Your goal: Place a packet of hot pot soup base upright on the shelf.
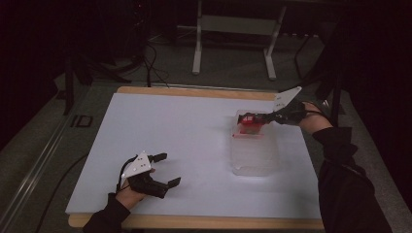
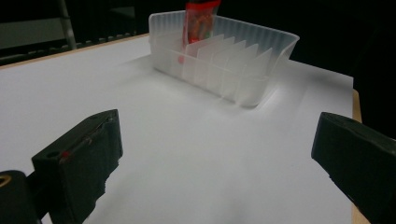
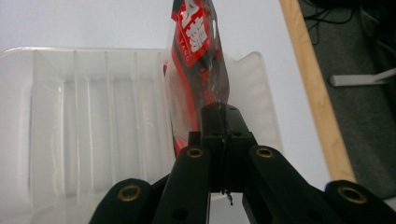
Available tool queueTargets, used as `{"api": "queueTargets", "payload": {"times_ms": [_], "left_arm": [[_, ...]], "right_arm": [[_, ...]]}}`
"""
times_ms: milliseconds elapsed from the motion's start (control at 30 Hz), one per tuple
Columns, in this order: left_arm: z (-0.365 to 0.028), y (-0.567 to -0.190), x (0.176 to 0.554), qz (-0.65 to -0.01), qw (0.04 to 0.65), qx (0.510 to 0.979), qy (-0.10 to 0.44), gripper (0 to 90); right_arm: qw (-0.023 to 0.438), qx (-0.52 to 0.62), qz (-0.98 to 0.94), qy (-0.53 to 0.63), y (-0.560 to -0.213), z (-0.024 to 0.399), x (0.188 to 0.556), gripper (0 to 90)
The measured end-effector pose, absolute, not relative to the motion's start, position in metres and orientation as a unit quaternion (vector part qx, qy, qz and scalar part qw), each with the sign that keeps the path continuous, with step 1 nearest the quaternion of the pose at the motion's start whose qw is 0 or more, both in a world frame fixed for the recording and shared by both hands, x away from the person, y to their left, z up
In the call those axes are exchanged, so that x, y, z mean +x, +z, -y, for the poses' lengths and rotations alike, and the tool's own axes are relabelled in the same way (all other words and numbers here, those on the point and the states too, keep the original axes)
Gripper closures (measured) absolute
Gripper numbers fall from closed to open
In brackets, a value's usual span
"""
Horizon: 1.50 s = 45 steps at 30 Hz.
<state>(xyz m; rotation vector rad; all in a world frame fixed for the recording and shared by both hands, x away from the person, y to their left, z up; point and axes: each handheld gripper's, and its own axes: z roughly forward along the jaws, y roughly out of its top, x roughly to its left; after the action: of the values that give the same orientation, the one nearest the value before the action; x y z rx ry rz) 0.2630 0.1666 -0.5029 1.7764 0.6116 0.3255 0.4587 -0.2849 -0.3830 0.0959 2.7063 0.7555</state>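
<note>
A clear plastic bin (image 1: 252,155) with several upright dividers stands on the right half of the white table top (image 1: 184,141). My right gripper (image 1: 260,119) is shut on the edge of a red snack packet (image 1: 250,124), held upright in the bin's far end slot. Seen from the right gripper view, the red snack packet (image 3: 198,60) rises from my right gripper (image 3: 223,116) over the clear bin (image 3: 84,116). My left gripper (image 1: 167,170) rests near the front left of the table, open and holding nothing. From the left gripper view, the bin (image 2: 224,56) and the packet (image 2: 201,21) lie ahead.
The table's wooden edge (image 1: 194,222) runs along the front and also along the back. Beyond the table stands a white metal frame (image 1: 233,34) on a dark floor with cables.
</note>
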Motion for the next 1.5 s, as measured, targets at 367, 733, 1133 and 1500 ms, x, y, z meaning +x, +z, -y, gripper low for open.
{"api": "queueTargets", "payload": {"times_ms": [367,733,1133,1500], "left_arm": [[-0.167,-0.503,0.263,-0.260,0.579,0.760,0.138,2.4],[-0.165,-0.504,0.263,-0.256,0.576,0.764,0.138,2.4],[-0.166,-0.502,0.262,-0.253,0.578,0.763,0.140,2.4],[-0.166,-0.502,0.261,-0.257,0.574,0.766,0.134,2.4]], "right_arm": [[0.144,0.048,-0.955,0.254,-0.405,0.284,0.465,90.0],[0.130,0.082,-0.958,0.241,-0.404,0.285,0.468,73.5],[0.170,0.124,-0.943,0.259,-0.369,0.280,0.459,37.9],[0.154,0.131,-0.927,0.315,-0.359,0.275,0.442,19.0]]}}
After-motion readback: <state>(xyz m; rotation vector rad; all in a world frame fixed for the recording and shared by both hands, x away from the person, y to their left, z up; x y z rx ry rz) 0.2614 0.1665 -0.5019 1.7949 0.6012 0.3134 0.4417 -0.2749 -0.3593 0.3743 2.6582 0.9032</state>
